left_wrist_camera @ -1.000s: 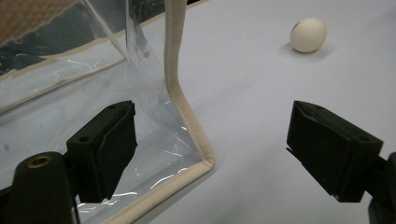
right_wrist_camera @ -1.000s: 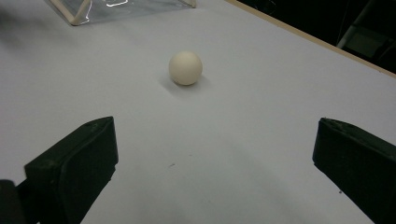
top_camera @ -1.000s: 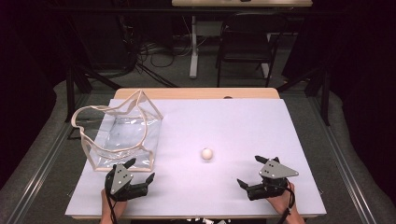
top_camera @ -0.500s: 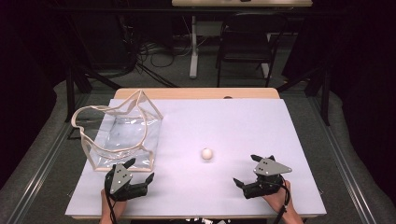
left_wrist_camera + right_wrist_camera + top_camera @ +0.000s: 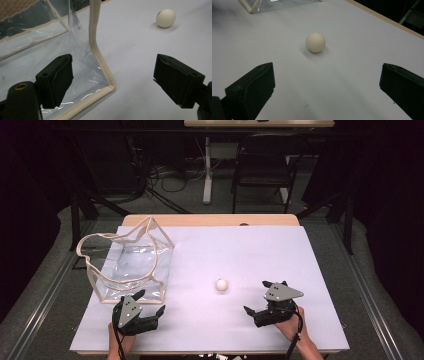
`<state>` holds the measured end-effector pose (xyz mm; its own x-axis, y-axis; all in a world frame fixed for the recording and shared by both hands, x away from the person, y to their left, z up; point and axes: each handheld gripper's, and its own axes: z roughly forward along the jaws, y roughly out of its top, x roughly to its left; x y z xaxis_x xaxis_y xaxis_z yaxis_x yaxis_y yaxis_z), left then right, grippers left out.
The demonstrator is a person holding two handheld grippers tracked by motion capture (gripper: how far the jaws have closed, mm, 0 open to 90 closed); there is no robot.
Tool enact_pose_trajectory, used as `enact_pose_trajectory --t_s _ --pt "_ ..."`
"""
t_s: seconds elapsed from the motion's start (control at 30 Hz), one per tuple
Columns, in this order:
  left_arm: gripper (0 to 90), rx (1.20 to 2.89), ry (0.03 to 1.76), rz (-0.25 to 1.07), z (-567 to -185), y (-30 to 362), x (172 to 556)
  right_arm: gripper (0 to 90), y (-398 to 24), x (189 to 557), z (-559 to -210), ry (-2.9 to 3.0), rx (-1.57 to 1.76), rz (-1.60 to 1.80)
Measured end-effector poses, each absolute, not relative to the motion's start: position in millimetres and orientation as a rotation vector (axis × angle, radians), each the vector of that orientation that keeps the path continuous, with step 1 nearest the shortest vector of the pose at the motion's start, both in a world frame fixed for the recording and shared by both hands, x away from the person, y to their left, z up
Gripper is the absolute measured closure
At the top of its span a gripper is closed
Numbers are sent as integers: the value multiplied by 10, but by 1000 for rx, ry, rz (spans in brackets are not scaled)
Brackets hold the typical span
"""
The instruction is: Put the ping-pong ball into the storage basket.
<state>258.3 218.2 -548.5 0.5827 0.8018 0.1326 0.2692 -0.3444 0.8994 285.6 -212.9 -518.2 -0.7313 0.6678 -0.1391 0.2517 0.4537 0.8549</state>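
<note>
- Ball (image 5: 221, 284), small and cream-white, lies on the bare white table (image 5: 280, 255), a little right of the middle and toward our near edge.
- We hold the right gripper (image 5: 263, 296) near the ball, which is ahead of it and a little to its left; in the right gripper view the ball (image 5: 315, 42) sits ahead, between the lines of the two jaws, slightly to the left side.
- Its jaws stand wide apart and hold nothing.
- Our left gripper (image 5: 150, 301) is well apart from the ball, with jaws also spread and empty; its left jaw is just beside the near corner of the clear bag (image 5: 131, 270).
- In the left gripper view the ball (image 5: 166, 18) is far off to the upper right.
- A ball has no long axis, so we judge that any closing direction serves.
- We judge the right hand is the nearer one for a grasp.
</note>
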Motion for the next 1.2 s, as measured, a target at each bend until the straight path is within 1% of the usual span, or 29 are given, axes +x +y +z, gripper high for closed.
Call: enact_pose_trajectory --t_s 1.2 --pt "161 1890 863 724 -5489 2180 2600 0 -1822 3166 -5170 2311 749 1170"
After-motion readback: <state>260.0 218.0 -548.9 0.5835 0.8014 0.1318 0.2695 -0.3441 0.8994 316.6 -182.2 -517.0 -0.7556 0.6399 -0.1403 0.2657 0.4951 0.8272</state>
